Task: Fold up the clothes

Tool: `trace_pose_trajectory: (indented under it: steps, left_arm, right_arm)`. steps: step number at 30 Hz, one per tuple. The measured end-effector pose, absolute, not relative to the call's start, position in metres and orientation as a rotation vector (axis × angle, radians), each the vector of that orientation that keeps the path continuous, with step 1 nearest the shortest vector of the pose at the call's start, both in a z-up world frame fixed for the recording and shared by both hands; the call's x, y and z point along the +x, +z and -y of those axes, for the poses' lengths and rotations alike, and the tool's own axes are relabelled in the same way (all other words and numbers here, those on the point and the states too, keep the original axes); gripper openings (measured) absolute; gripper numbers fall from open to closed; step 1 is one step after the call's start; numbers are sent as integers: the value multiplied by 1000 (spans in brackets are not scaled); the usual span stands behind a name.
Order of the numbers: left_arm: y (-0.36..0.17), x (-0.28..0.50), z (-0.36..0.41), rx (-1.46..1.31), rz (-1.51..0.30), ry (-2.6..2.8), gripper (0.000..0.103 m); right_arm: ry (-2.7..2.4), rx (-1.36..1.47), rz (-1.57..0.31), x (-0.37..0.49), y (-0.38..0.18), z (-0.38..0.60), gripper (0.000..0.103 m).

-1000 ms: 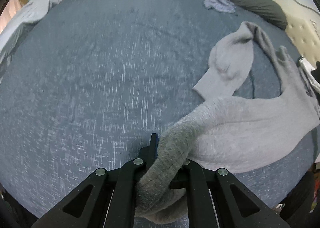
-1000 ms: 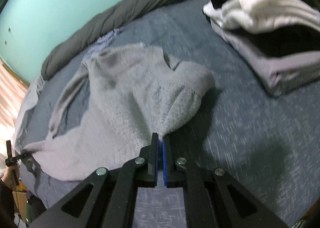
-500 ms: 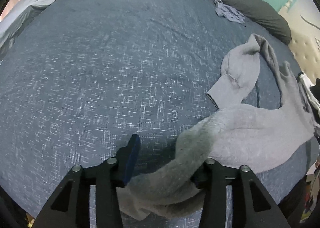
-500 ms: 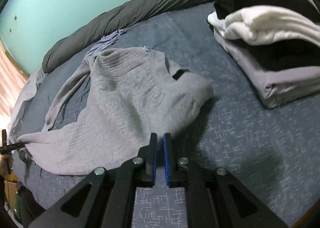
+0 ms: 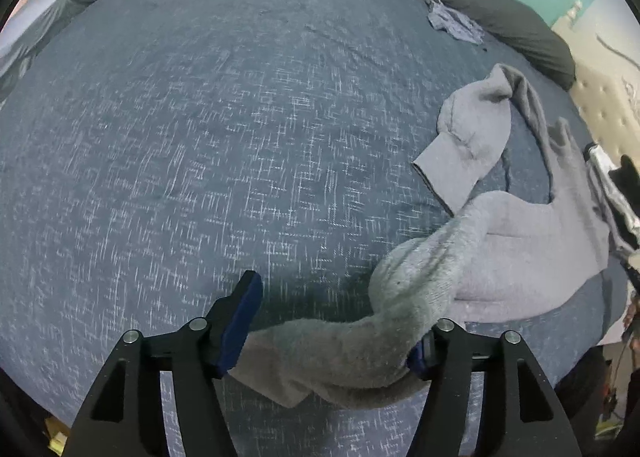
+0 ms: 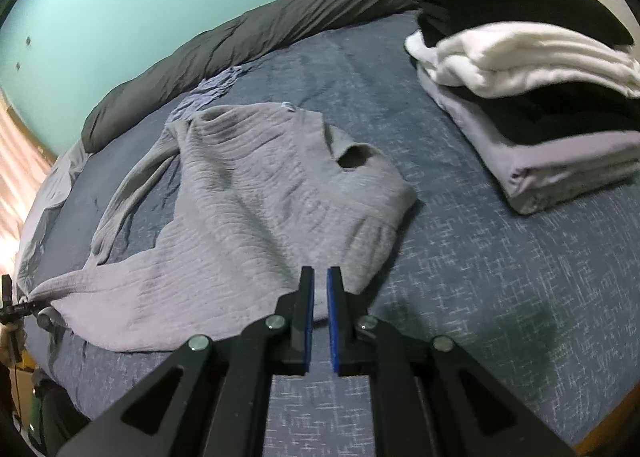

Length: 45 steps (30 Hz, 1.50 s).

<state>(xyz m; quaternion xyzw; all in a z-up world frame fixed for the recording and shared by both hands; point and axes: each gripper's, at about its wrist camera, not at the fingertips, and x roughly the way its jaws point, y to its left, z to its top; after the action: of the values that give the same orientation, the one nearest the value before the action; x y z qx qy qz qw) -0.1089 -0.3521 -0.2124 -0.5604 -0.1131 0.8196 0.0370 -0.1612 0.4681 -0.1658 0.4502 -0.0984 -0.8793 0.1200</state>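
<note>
A grey knit sweater (image 5: 500, 249) lies spread on the blue bed cover (image 5: 200, 137). In the left wrist view one end of it is bunched between the fingers of my left gripper (image 5: 336, 321), which stands wide open. The cloth drapes over the right finger and hides its tip. In the right wrist view the sweater (image 6: 260, 197) lies flat with its neck hole facing up. My right gripper (image 6: 321, 277) hovers just over the near edge of the sweater. Its jaws are parted by a narrow gap with nothing between them.
A stack of folded clothes (image 6: 540, 105) in black, white and grey sits on the bed to the right. A dark rolled duvet (image 6: 240, 45) runs along the far edge by the teal wall. A small bluish cloth (image 5: 454, 21) lies near it. A beige headboard (image 5: 600, 109) stands at the right.
Both grippers were shut on the sweater a second ago. The left has opened wide and the cloth has slumped between its fingers. The right has let go and the sweater has settled flat.
</note>
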Motion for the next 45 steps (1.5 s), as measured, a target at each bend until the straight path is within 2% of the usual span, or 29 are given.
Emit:
trace_pose_trajectory:
  steps: [4,10,17,23,37,38,39,40,41,43,45]
  left_arm:
    - [-211,-101,353,-1723,346,2519,74]
    - [-211,-93,354,-1741,322,2523,76]
    - [-199,-102,357,-1603,599,2501,77]
    - [-181,-97,374,-1528,633,2569,79]
    - [-247,-74,407,-1795,559,2589,79]
    - [-251,-74,407,-1800,550,2588,78]
    - [-253,-74,407,-1799,545,2587,69]
    - [-256,-75,406,-1799,541,2587,51]
    - [-257,-75,406,-1799,536,2589,43]
    - [-257,-76,404,-1786,509,2595,20]
    - [-254,-76,402,-1771,468,2607,14]
  right_arm:
    - [-2548,1296,282,-162,-165,-456,6]
    - [-2521,1294,269,-167,-168,-436,6]
    - [-2504,1331,253,-174,-175,-418,8]
    - [-2498,1326,254,-171,-178,-416,10]
    - [-2490,1323,267,-170,-179,-409,11]
    - [-2490,1321,265,-170,-179,-408,11]
    - [-2490,1319,264,-170,-178,-406,11]
    - [-2488,1319,262,-170,-178,-405,11]
    - [-2487,1319,259,-170,-178,-404,11]
    - [-2483,1319,253,-169,-178,-402,11]
    - [-2480,1323,245,-168,-180,-400,11]
